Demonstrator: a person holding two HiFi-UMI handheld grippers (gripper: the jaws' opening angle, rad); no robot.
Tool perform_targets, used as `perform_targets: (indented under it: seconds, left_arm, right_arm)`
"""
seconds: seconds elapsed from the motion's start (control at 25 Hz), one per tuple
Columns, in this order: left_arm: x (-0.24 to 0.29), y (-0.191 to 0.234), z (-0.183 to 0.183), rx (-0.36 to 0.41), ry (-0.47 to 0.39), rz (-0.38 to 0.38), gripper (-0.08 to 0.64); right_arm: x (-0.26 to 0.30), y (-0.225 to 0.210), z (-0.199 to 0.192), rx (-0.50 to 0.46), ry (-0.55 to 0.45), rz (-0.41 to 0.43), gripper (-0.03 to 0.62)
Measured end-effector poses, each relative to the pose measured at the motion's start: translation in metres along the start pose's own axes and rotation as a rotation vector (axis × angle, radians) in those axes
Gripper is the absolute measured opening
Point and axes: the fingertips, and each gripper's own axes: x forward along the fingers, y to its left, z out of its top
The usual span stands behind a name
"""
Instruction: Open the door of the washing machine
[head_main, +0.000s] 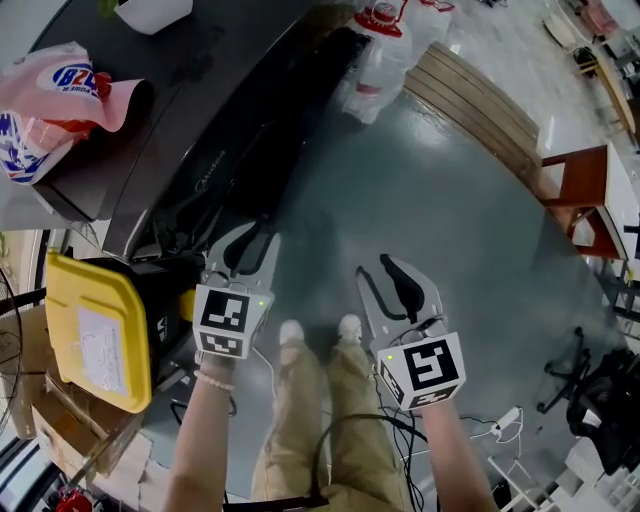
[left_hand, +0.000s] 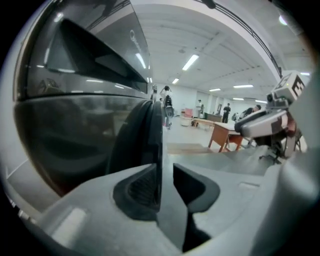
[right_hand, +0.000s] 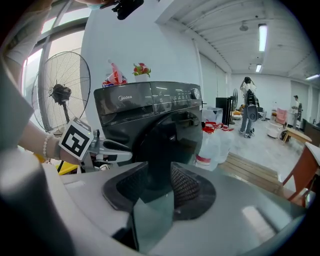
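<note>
In the head view the dark washing machine (head_main: 215, 120) fills the upper left, and its black door (head_main: 295, 105) runs along the side that faces the grey floor (head_main: 440, 220). The left claw (head_main: 248, 245) points at the near end of that door, right at the machine's front. The right claw (head_main: 385, 275) hangs over the floor, well out from the machine and beside the person's shoes (head_main: 320, 330). A pink and white bag (head_main: 60, 85) lies on the machine's top, a yellow bin (head_main: 90, 335) stands against its near side, and clear bottles (head_main: 385, 55) stand past its far corner. In the left gripper view the left claw (left_hand: 167, 185) has its jaws apart, with a narrow strip of floor showing between them. The curved rim of the door (left_hand: 137, 135) comes down along the inner face of the left pad (left_hand: 142, 187), and the other pad stands clear of it. The washing machine (left_hand: 75, 100) bulks at the left, the right claw (left_hand: 245, 126) hovers off to its right, and a wooden desk (left_hand: 222, 136) stands far beyond. In the right gripper view the right claw (right_hand: 161, 187) is spread and holds nothing, and it faces the washing machine (right_hand: 145, 100) from a little way off. The round door (right_hand: 165, 137) shows through the gap, and the left claw (right_hand: 117, 151) reaches in at the door's left edge. A fan (right_hand: 62, 92) stands left of the machine, and the bottles (right_hand: 212, 145) and a wooden pallet (right_hand: 255, 167) stand to its right.
</note>
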Motion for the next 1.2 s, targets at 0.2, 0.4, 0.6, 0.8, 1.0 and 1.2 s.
perform_targets:
  seconds: [0.2, 0.4, 0.6, 0.8, 1.0, 1.2]
  left_arm:
    - [0.014, 0.004, -0.003, -0.004, 0.013, 0.019, 0.092]
    - [0.024, 0.006, -0.002, -0.01, 0.02, 0.038, 0.092]
    - [0.033, 0.008, -0.001, -0.002, 0.029, 0.062, 0.079]
    - [0.034, 0.011, 0.001, -0.013, 0.029, 0.092, 0.041]
    - [0.034, 0.009, 0.002, -0.001, 0.04, 0.105, 0.038]
    - [0.034, 0.007, 0.002, 0.003, 0.045, 0.117, 0.037]
  right_arm:
    - [0.004, -0.009, -0.004, -0.003, 0.003, 0.007, 0.126]
    - [-0.001, -0.018, -0.01, -0.003, 0.015, 0.014, 0.126]
    - [-0.004, -0.023, -0.014, -0.004, 0.023, 0.022, 0.126]
    - [-0.005, -0.031, -0.015, 0.0, 0.019, 0.022, 0.126]
    - [-0.009, -0.035, -0.016, -0.005, 0.016, 0.029, 0.126]
    - [-0.012, -0.039, -0.019, -0.003, 0.016, 0.029, 0.126]
